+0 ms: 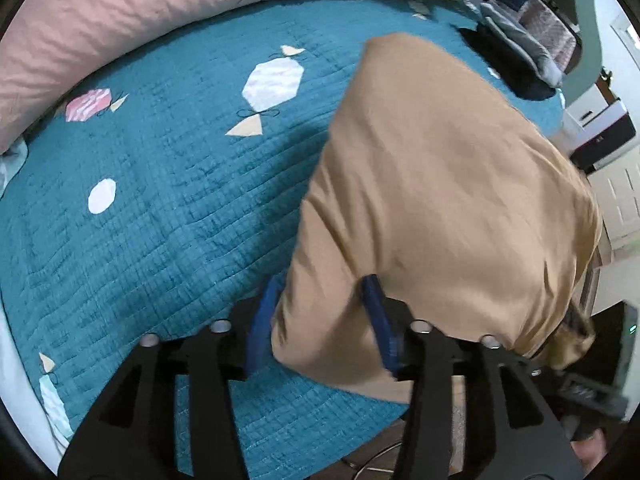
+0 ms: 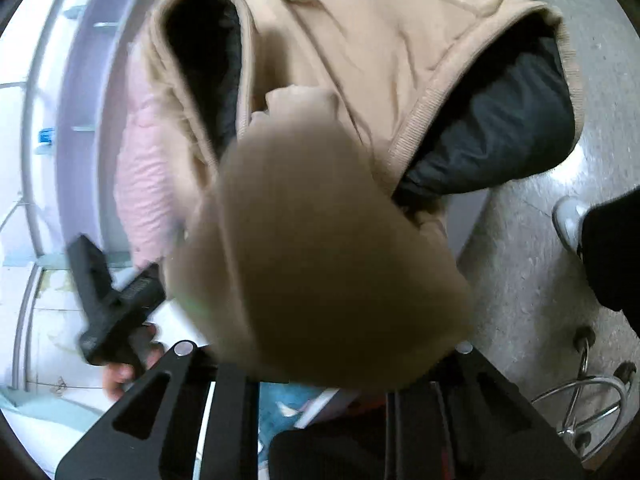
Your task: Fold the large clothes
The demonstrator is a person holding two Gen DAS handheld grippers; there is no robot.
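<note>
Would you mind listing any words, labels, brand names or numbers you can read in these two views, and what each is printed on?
No text can be read in either view.
tan jacket: no label or print visible.
teal quilt: only candy-shaped patches, no lettering.
pink pillow: faint embroidered motifs, no words.
dark box at the right edge: a small mark, too small to read.
left gripper, seen from the right wrist: pale markings on its body, too blurred to read.
</note>
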